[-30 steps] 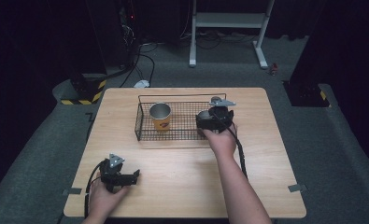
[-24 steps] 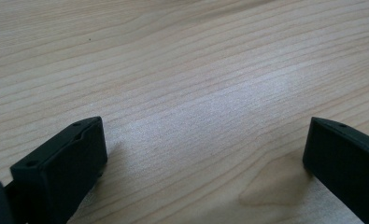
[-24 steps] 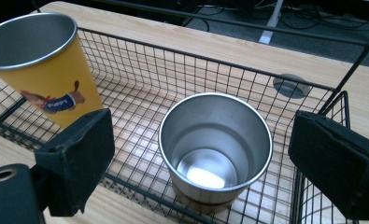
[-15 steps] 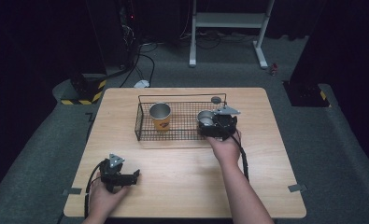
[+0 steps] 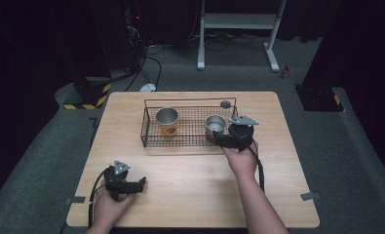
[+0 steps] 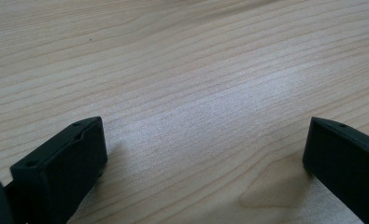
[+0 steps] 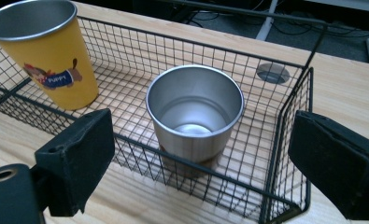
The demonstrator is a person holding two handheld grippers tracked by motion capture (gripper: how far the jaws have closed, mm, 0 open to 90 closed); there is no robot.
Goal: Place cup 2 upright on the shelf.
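The plain steel cup point(image 7: 194, 116) stands upright in the black wire basket point(image 5: 151, 127) at its three o'clock end. The right gripper point(image 7: 196, 163), jaws wide and empty, should draw straight back toward six o'clock, clearing the rim. The left gripper point(image 6: 205, 154) rests wide open.

1. One wire basket point(image 5: 190, 139) stands on one wooden table point(image 5: 278, 195).
2. Two cups are inside the basket: one yellow cup point(image 5: 167, 121), one plain steel cup point(image 5: 215, 126).
3. Two grippers are near the basket: the left gripper point(image 5: 142, 183) and the right gripper point(image 5: 219, 140).

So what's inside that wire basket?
The wire basket holds two upright cups: a yellow cup with a cartoon dog and a plain steel cup, visibly empty. The yellow cup's inside is hidden from view.
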